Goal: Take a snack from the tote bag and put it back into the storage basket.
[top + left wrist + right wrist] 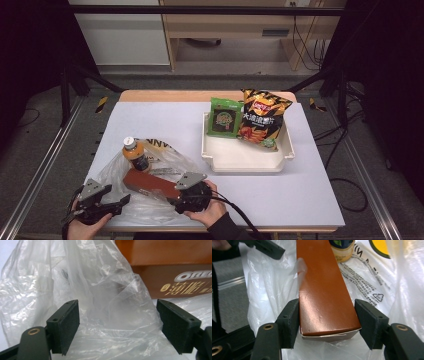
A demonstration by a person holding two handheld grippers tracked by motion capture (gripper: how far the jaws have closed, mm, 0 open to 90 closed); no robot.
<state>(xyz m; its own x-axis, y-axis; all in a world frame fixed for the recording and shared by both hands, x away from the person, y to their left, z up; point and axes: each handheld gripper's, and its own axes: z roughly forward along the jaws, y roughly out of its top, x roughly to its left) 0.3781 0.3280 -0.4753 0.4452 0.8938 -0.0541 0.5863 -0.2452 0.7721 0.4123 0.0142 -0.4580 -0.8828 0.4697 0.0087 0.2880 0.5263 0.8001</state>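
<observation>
**Brown box at the mouth of the thin bag**

Brown card makes up the long box [150,184], which lies at the lower left of the high view, on and partly inside a clear plastic bag [165,160] on the white worktop [310,190]. The right hand-held gripper [327,322] has its jaws on both sides of the near end of the box. The left jaw looks pressed to the card, and a thin gap shows at the right one, so it is not squeezed tight yet. The left hand-held gripper [117,322] has its jaws wide apart, with only crinkly bag between them.

The box looks stiff and light, but smooth (it could slip). Holding it across the narrow end, as now, seems best. The bag is soft and floppy and will want a pinch at its edge.

A small bottle [135,154] stands by the far end of the box. The bag folds blur what lies under them, and I cannot tell where the bag opens.
</observation>
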